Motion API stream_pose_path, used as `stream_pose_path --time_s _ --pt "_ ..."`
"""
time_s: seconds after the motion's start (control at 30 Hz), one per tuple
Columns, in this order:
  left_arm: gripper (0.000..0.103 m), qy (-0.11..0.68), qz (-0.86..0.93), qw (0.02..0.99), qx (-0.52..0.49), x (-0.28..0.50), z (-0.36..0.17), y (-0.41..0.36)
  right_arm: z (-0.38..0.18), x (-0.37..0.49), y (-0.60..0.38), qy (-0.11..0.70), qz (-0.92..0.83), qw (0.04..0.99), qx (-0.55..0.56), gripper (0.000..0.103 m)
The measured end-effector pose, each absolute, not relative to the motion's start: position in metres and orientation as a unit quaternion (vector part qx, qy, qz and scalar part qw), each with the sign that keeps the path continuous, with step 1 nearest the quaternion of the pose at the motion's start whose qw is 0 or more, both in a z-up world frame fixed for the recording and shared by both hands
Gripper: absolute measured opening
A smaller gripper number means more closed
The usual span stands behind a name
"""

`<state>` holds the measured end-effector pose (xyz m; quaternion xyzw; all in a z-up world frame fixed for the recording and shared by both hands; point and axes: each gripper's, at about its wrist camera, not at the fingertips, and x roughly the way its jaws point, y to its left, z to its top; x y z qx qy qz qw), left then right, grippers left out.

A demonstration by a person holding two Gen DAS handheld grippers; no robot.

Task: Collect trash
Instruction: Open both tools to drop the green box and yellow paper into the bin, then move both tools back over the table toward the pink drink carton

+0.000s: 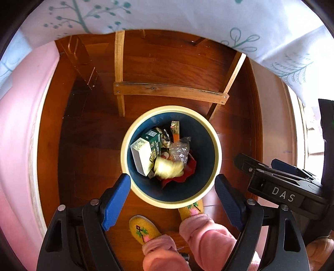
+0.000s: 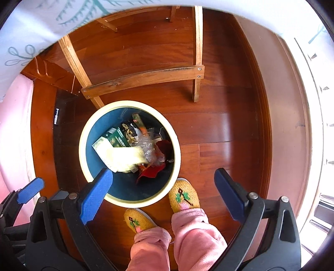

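Note:
A round bin with a cream rim [image 1: 124, 150] [image 2: 82, 146] and a dark blue inside stands on the wooden floor. It holds a green and white box [image 1: 146, 150], crumpled clear plastic [image 1: 180, 150], a red wrapper [image 1: 189, 173] and a blurred pale yellow piece [image 1: 167, 168] [image 2: 123, 156]. My left gripper [image 1: 173, 181] hangs open right above the bin, pointing down, with nothing between its blue pads. My right gripper [image 2: 163, 174] is open and empty too, over the bin's near right edge. Its black body marked DAS [image 1: 284, 196] shows at the right of the left wrist view.
A wooden chair frame [image 1: 167, 90] stands just behind the bin. A white cloth with a teal plant print [image 1: 187, 16] hangs above it. Pink bedding [image 1: 18, 125] lies to the left. A person's feet in yellow slippers [image 1: 144, 227] stand close in front of the bin.

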<state>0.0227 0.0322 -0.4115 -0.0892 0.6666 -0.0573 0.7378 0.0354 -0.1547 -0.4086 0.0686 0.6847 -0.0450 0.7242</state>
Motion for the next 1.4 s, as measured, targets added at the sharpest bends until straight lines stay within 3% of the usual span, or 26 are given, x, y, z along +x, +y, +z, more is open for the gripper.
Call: stream_pose_path --time_s 0.23,0.43,1.0,1.4 --pt "0.084 0.649 -0.039 0.755 -0.084 0.012 -0.366 0.046 -0.377 0.033 -0.138 0.682 -0.031 0.728 0.063 0.097" --pt "0.084 0.63 -0.023 0.771 -0.083 -0.001 -0.297 0.067 -0.327 0.025 -0.118 0.686 -0.008 0.726 0.055 0.097" --pt "0.084 0.526 -0.004 0.846 -0.084 -0.011 -0.048 0.118 -0.087 -0.002 -0.074 0.619 0.032 0.783 0.044 0.097" --pt "0.084 0.452 -0.025 0.891 -0.049 0.005 0.075 0.116 0.061 0.027 -0.095 0.507 -0.012 0.859 0.067 0.097"
